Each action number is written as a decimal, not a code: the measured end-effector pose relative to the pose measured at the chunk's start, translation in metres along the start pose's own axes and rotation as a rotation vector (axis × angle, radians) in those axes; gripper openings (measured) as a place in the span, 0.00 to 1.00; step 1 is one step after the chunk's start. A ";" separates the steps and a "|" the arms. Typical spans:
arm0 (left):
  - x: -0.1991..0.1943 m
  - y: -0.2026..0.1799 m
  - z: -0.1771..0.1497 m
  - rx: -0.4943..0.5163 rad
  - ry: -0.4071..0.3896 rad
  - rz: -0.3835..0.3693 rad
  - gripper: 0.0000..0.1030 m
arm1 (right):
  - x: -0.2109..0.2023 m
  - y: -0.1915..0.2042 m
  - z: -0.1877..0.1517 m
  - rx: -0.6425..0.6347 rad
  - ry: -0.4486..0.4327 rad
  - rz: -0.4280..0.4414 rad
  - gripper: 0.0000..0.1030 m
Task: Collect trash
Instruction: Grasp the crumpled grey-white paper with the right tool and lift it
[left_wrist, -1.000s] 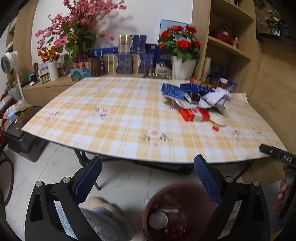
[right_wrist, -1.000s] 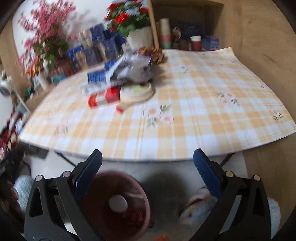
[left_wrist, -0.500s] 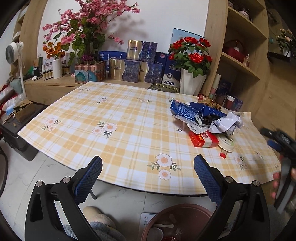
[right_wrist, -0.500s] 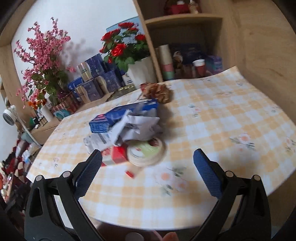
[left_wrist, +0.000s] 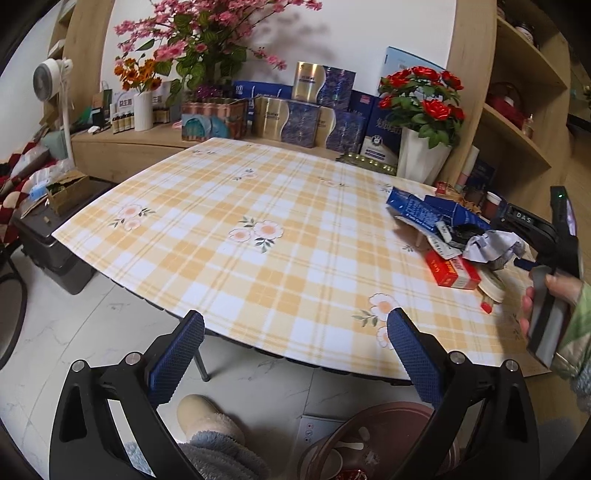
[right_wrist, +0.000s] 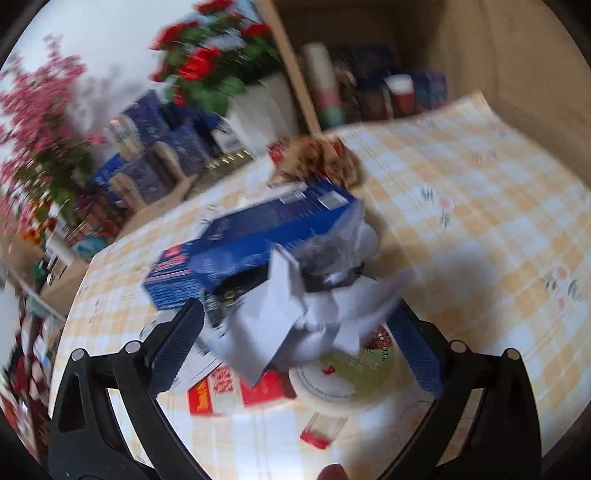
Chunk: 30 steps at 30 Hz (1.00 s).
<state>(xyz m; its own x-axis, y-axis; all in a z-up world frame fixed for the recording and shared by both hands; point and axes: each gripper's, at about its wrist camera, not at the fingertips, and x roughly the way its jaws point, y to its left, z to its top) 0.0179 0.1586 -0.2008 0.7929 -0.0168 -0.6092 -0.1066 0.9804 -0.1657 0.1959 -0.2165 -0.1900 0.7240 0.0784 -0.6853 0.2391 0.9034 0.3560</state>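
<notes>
A heap of trash lies at the right of the checked table (left_wrist: 258, 221): a crumpled white paper (right_wrist: 314, 314), a blue carton (right_wrist: 251, 236), a red box (right_wrist: 229, 391), a round lid (right_wrist: 347, 373) and a small red-capped vial (right_wrist: 321, 430). The heap also shows in the left wrist view, with the paper (left_wrist: 491, 247) and red box (left_wrist: 452, 271). My right gripper (right_wrist: 295, 339) is open, its fingers either side of the crumpled paper. My left gripper (left_wrist: 295, 354) is open and empty at the table's front edge. A brown bin (left_wrist: 369, 443) stands on the floor below it.
Flower vases (left_wrist: 421, 158), gift boxes (left_wrist: 303, 114) and shelves (left_wrist: 517, 129) line the back and right. A brown crumpled wrapper (right_wrist: 317, 162) lies behind the heap. A slippered foot (left_wrist: 207, 424) is on the floor beside the bin.
Both grippers have risen from the bin toward the table. My right gripper has closed in on the trash heap and now straddles the crumpled paper.
</notes>
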 end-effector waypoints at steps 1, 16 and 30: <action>0.001 0.000 0.000 -0.001 0.002 0.001 0.94 | 0.007 -0.005 0.001 0.038 0.015 -0.005 0.94; 0.015 -0.040 0.004 0.044 0.044 -0.088 0.94 | -0.033 -0.033 -0.009 -0.038 0.091 0.209 0.42; 0.033 -0.119 0.024 0.065 0.140 -0.293 0.94 | -0.057 -0.088 -0.026 -0.081 0.150 0.284 0.40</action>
<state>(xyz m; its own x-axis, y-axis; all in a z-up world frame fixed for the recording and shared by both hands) 0.0709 0.0461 -0.1828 0.6932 -0.3221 -0.6447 0.1557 0.9404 -0.3024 0.1168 -0.2893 -0.1986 0.6498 0.3873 -0.6540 -0.0154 0.8670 0.4981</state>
